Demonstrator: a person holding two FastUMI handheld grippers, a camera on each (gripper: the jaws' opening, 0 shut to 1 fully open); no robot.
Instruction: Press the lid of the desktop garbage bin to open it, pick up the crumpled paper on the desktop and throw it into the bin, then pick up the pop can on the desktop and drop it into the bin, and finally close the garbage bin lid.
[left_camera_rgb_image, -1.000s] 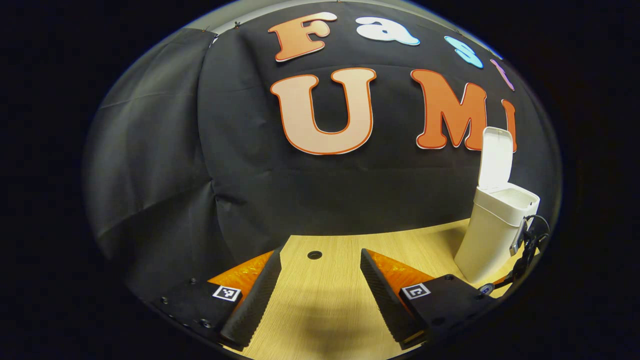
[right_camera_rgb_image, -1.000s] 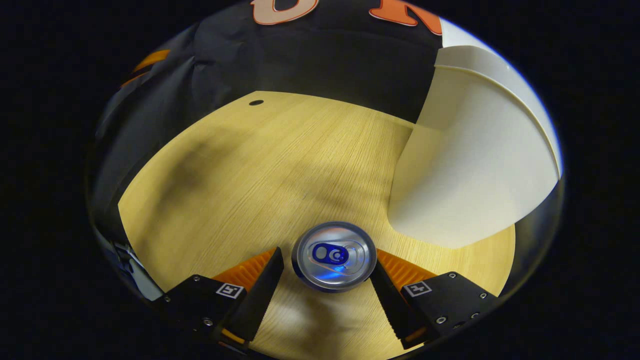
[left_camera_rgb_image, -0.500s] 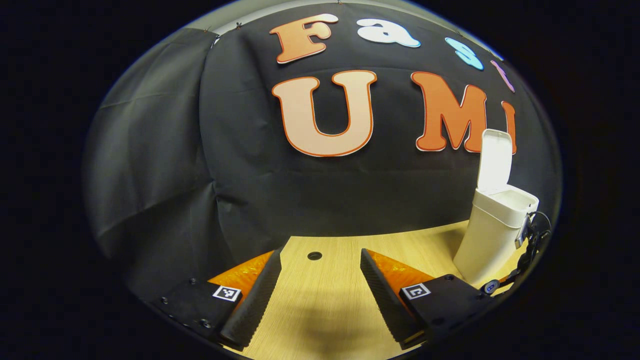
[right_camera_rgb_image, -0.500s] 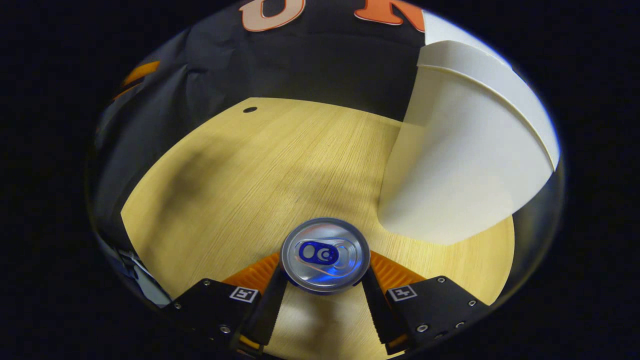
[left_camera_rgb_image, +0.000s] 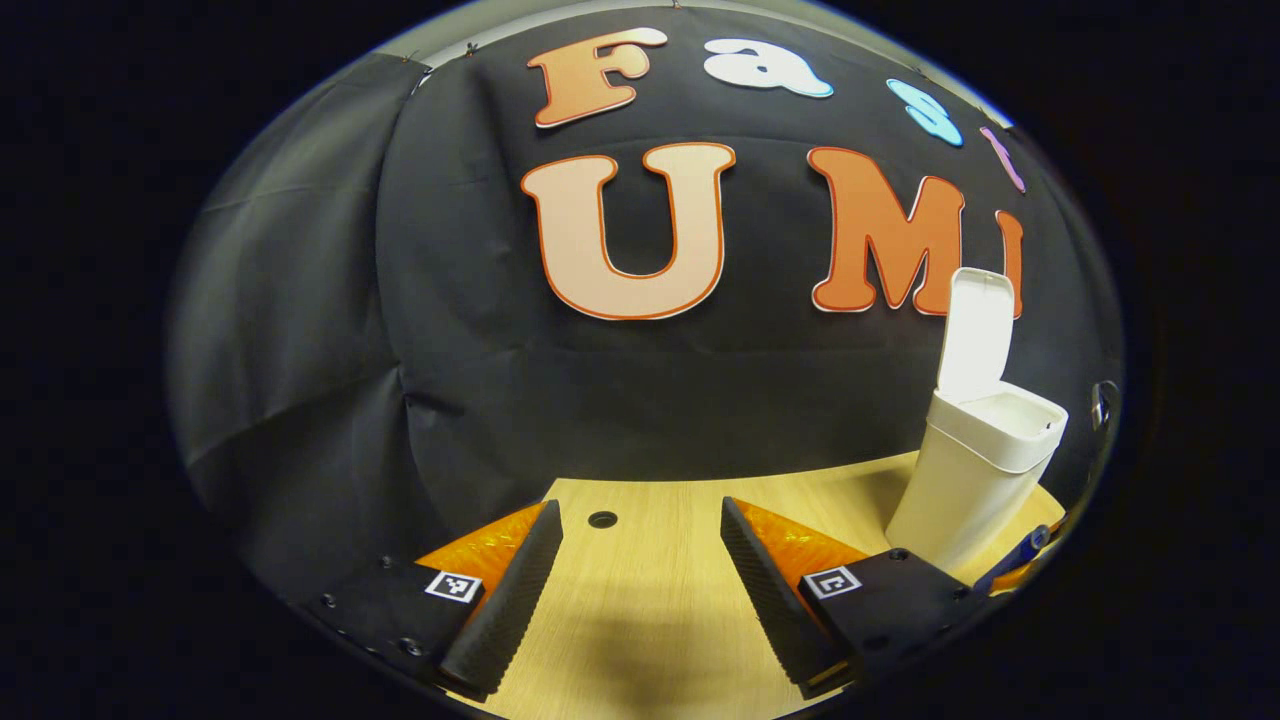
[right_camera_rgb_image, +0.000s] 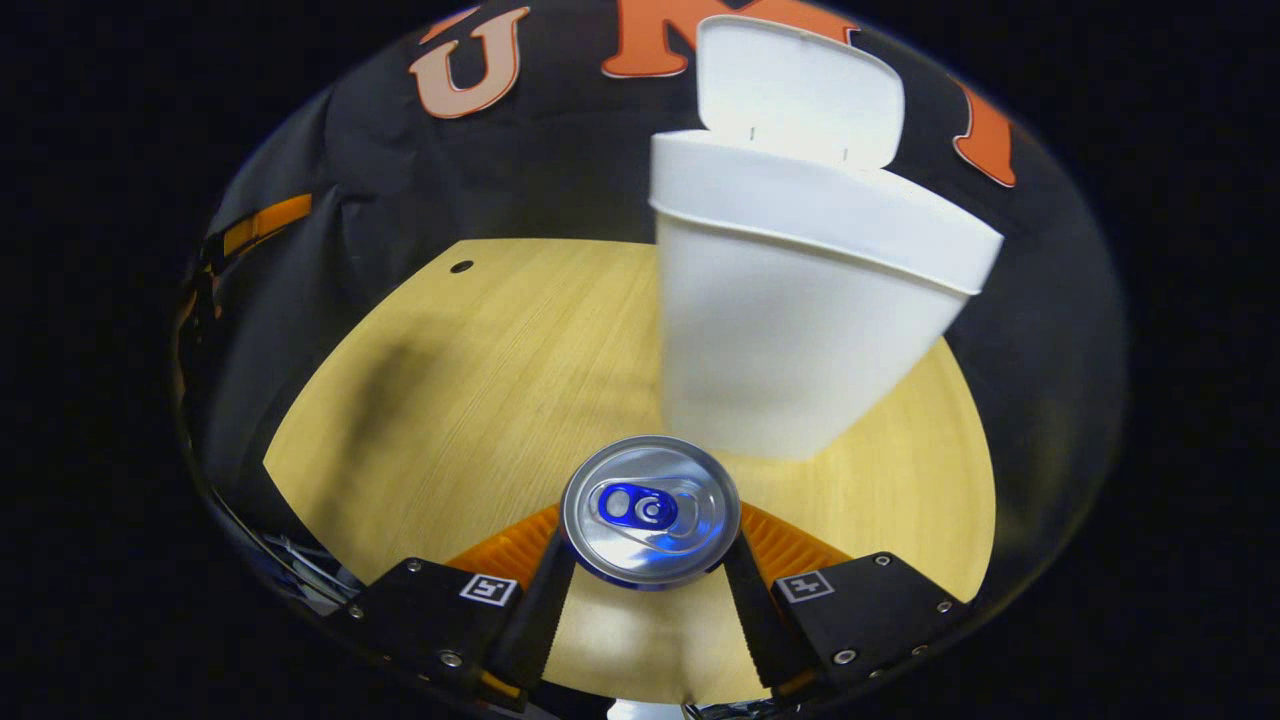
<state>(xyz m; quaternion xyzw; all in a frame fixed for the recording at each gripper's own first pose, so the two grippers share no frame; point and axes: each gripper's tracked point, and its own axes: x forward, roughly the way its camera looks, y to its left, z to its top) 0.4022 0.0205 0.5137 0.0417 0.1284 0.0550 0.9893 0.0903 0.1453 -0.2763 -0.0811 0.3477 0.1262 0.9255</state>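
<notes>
In the right gripper view my right gripper is shut on the pop can, whose silver top with a blue tab faces the camera. Both fingers press its sides, and it is held above the wooden table. The white garbage bin stands just beyond the can with its lid raised upright. In the left gripper view my left gripper is open over the table with nothing between its fingers. The bin stands at that view's right, its lid up.
The wooden table has a small round hole near its back edge, seen also as the hole in the right gripper view. Black cloth walls close the back and left sides.
My right gripper closed on the can, then lifted it off the table and swung round so the bin now stands straight ahead. The left gripper barely shifted.
</notes>
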